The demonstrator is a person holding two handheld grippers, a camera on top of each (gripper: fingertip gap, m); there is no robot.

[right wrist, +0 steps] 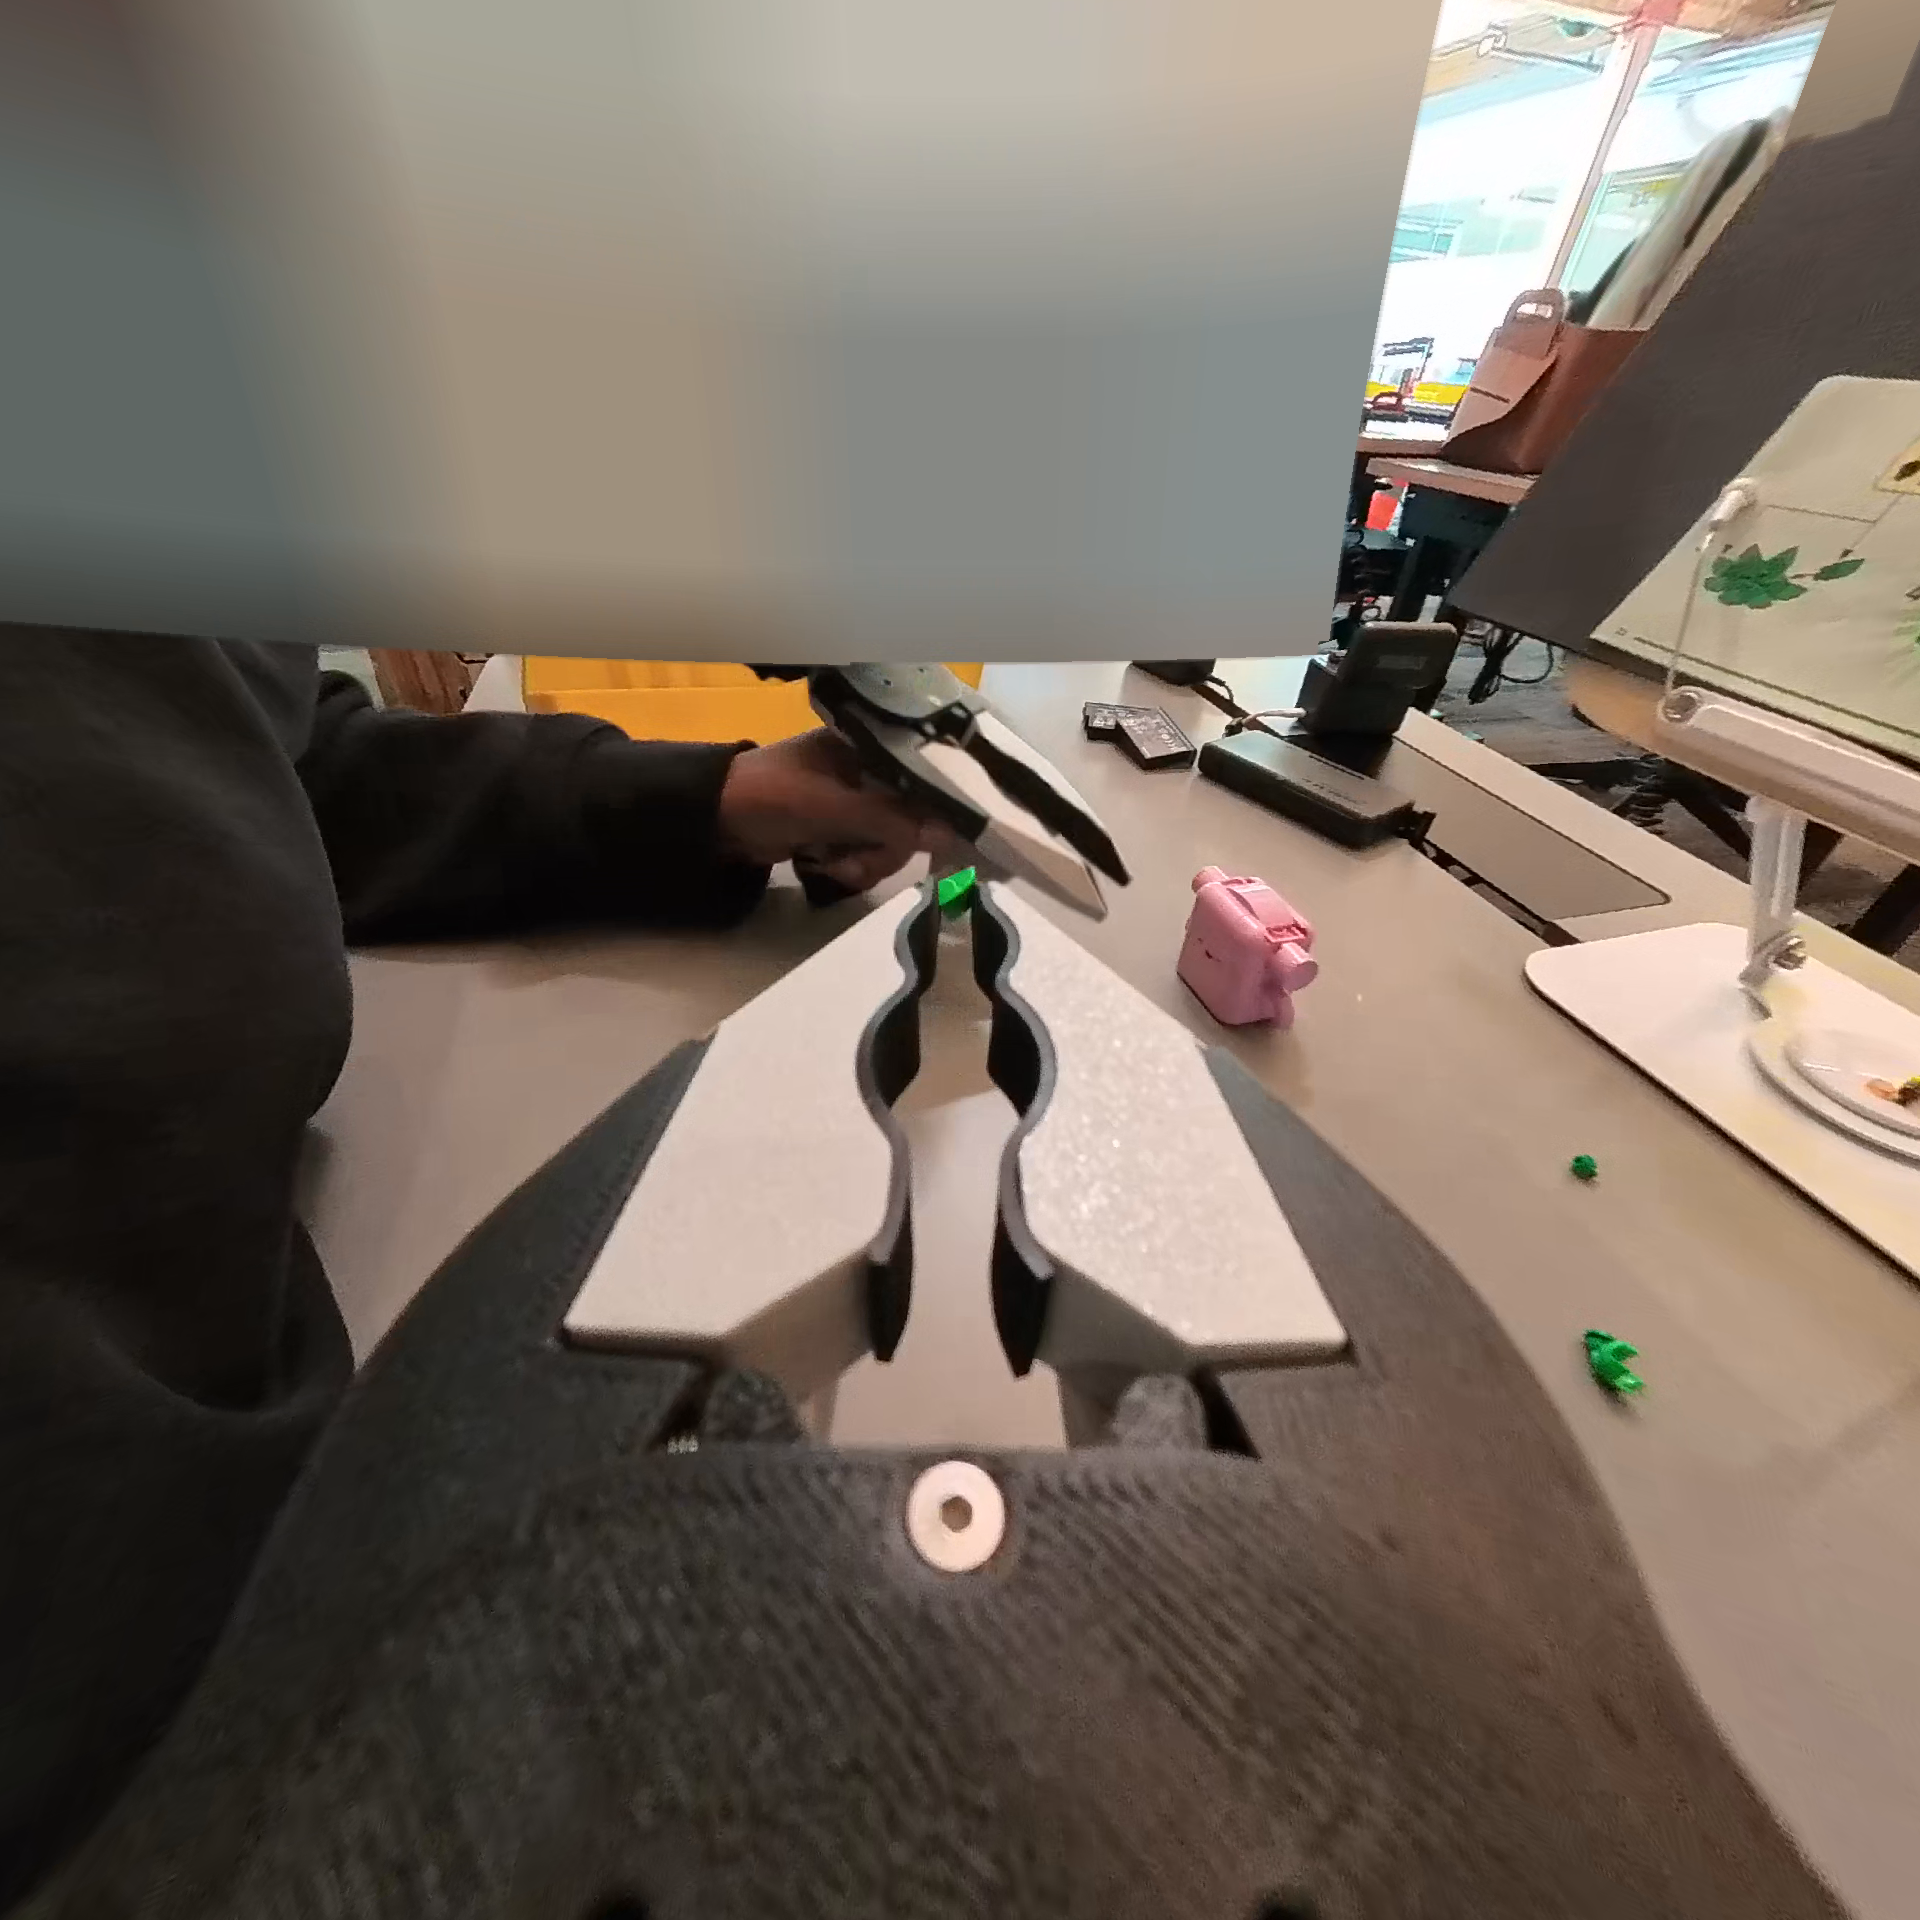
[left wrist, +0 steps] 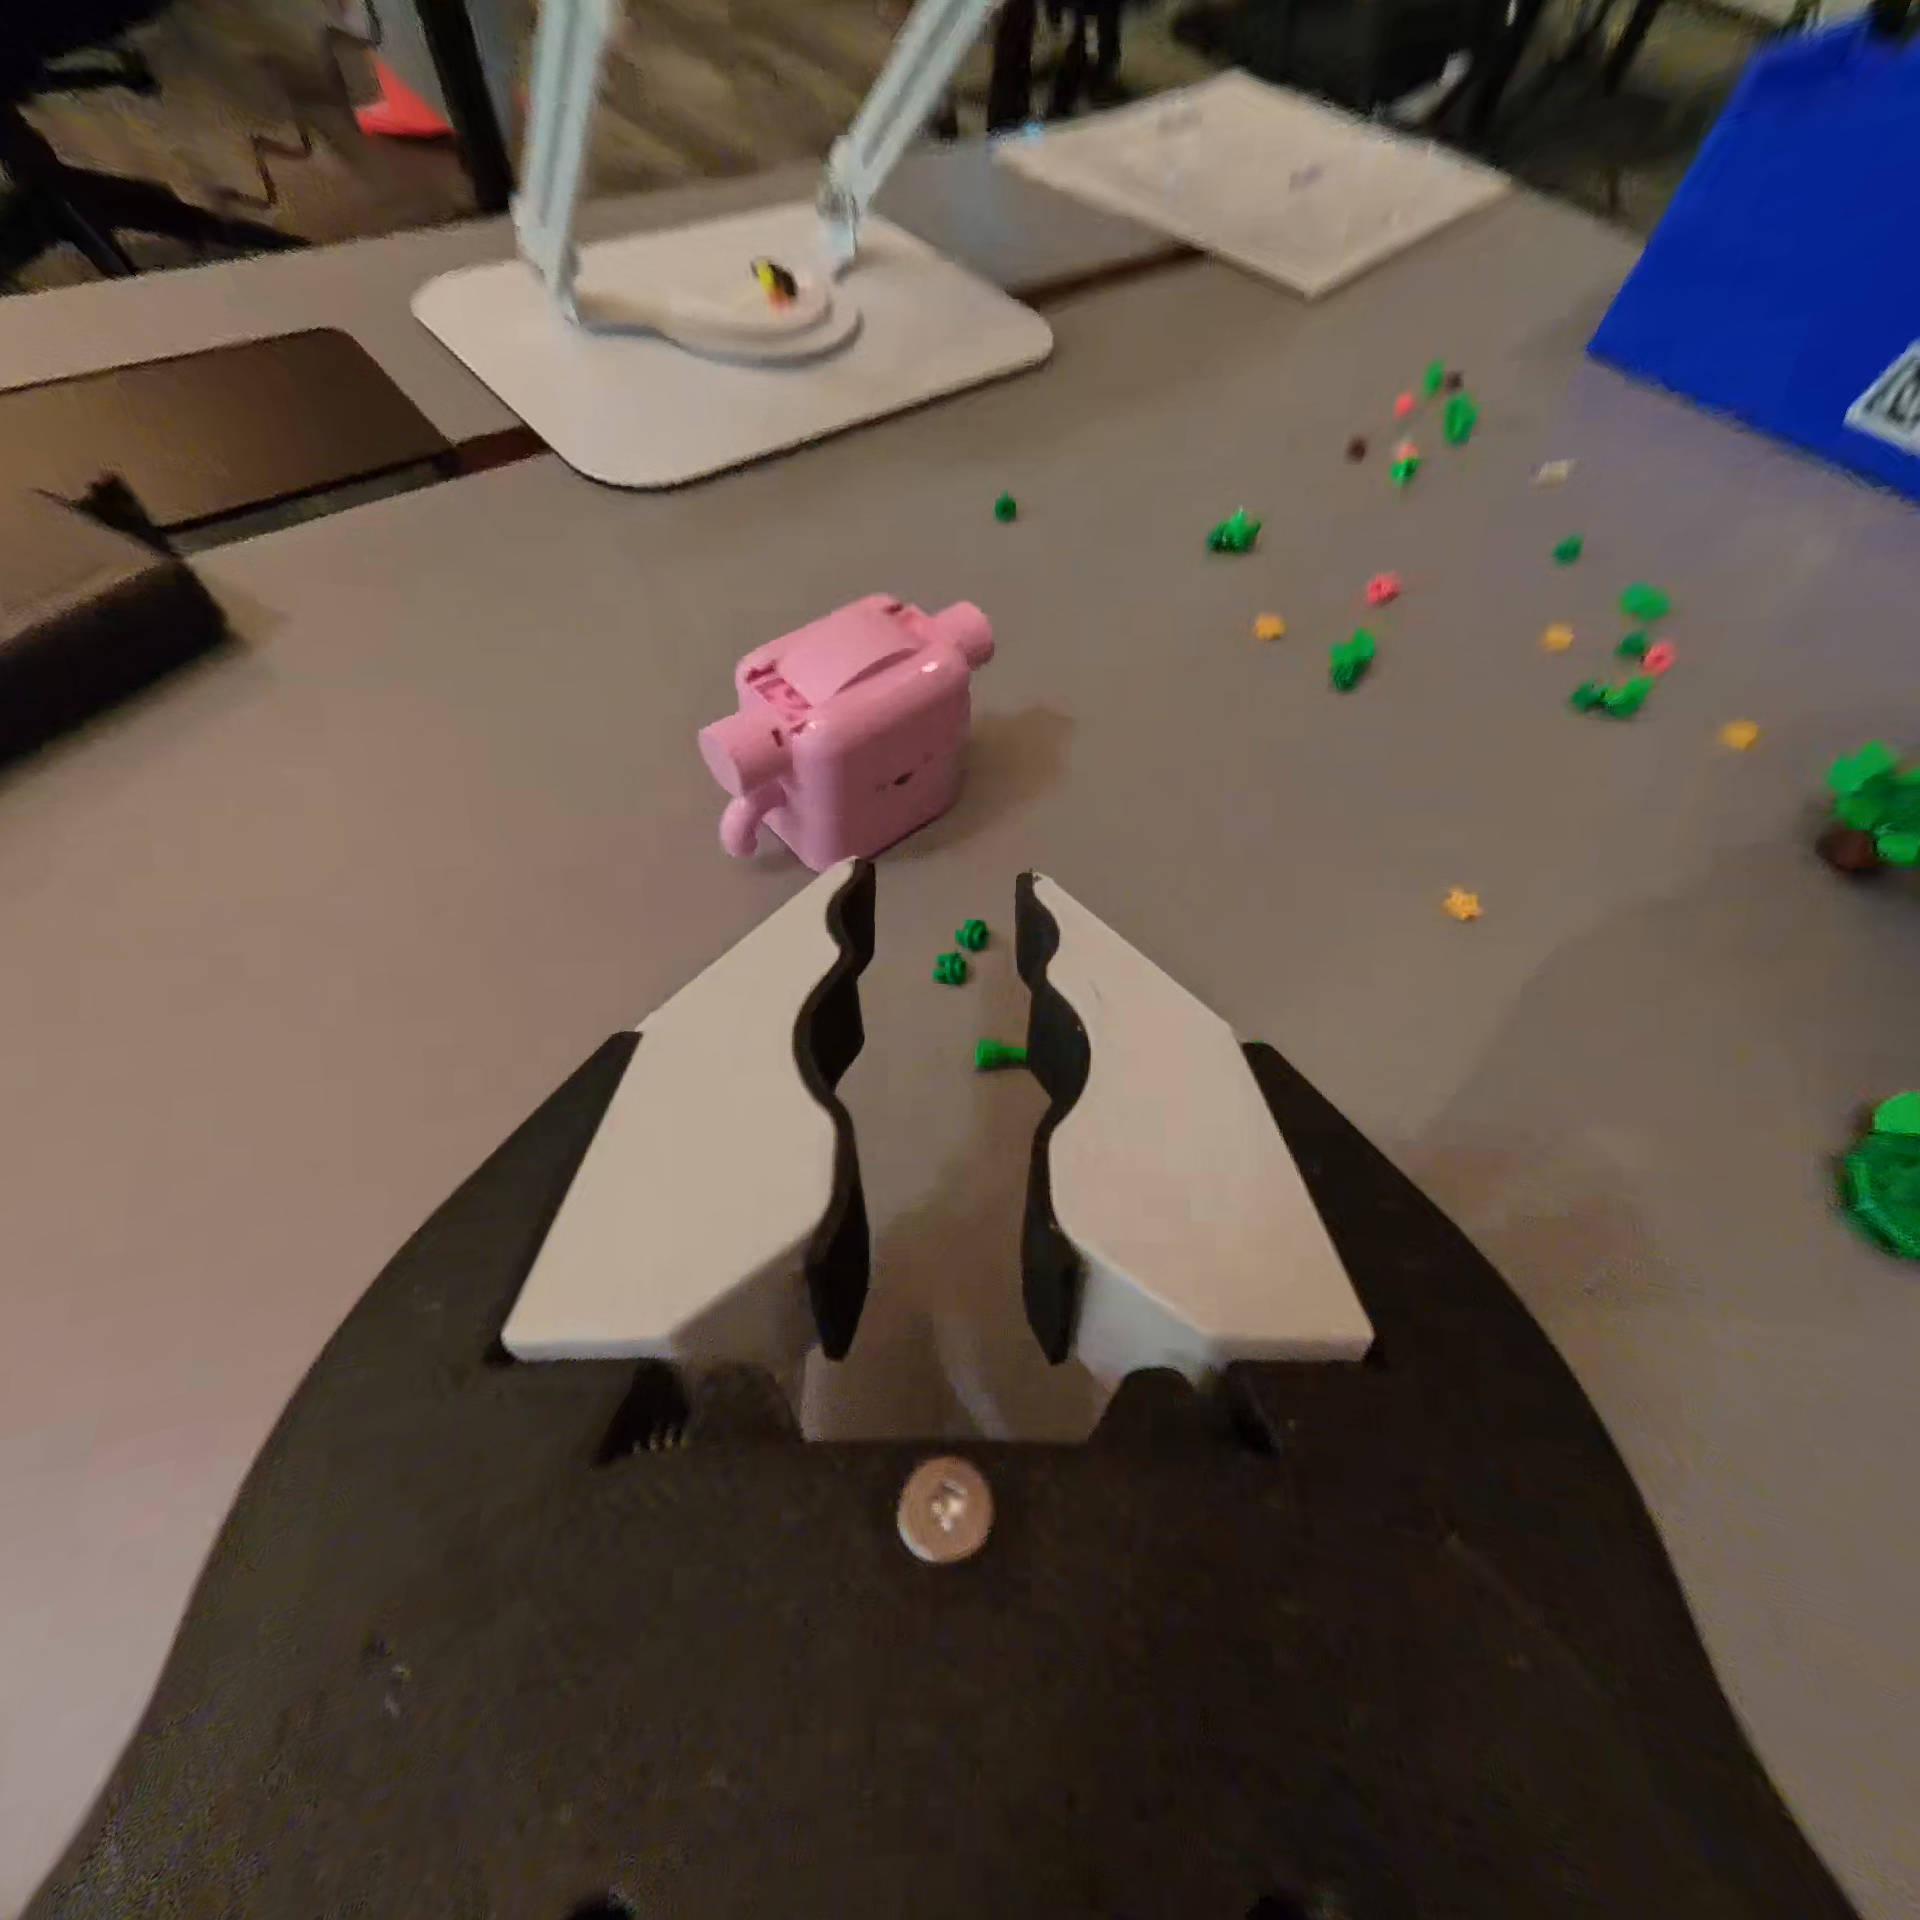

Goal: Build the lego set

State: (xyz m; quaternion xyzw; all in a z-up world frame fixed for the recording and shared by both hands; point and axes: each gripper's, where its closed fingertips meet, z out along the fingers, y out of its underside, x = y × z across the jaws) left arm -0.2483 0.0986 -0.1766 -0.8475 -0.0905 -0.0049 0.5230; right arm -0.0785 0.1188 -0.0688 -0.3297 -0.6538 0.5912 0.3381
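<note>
Left hand-held gripper: grey wedge fingers with wavy black pads, jaws apart with a moderate gap, nothing held. Below the gap on the smooth grey table lie two tiny green studs and a green peg, its long axis crosswise, partly hidden by the right pad. Just ahead-left of the tips sits a glossy pink block, rounded, knobs on two sides. Ahead-right, scattered green, pink and orange bits, blurred. Far right, leaf clusters cut off by the frame.

Right hand-held gripper: jaws narrow, pinching a small green piece at the tips, shape hard to make out. A hand holds the left gripper just beyond.
</note>
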